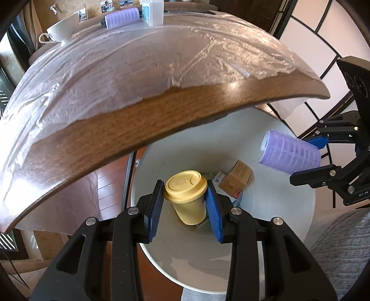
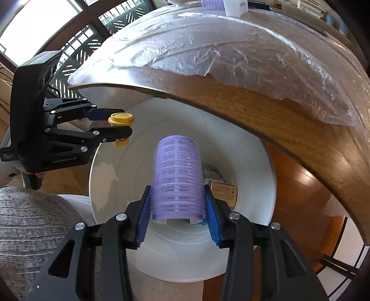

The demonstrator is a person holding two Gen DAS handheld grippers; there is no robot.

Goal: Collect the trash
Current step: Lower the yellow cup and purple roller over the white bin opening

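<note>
My left gripper [image 1: 185, 196] is shut on a small yellow cup with a lid [image 1: 188, 196], held over the mouth of a white bin [image 1: 289, 196]. My right gripper [image 2: 178, 203] is shut on a purple hair roller [image 2: 177, 178], also above the white bin [image 2: 111, 185]. In the left wrist view the right gripper [image 1: 307, 157] shows at the right with the purple roller [image 1: 289, 154] in it. The right wrist view has the left gripper [image 2: 120, 128] at the left, pinching the yellow cup [image 2: 121, 120]. A brown carton [image 1: 235, 179] and some paper scraps lie at the bin's bottom.
A wooden table [image 1: 138, 129] covered in clear plastic film overhangs the bin. On it stand a white teacup [image 1: 62, 29], another purple roller [image 1: 122, 17] and a white box [image 1: 153, 10]. A grey knitted sleeve [image 2: 27, 227] sits at the lower left. Wooden floor surrounds the bin.
</note>
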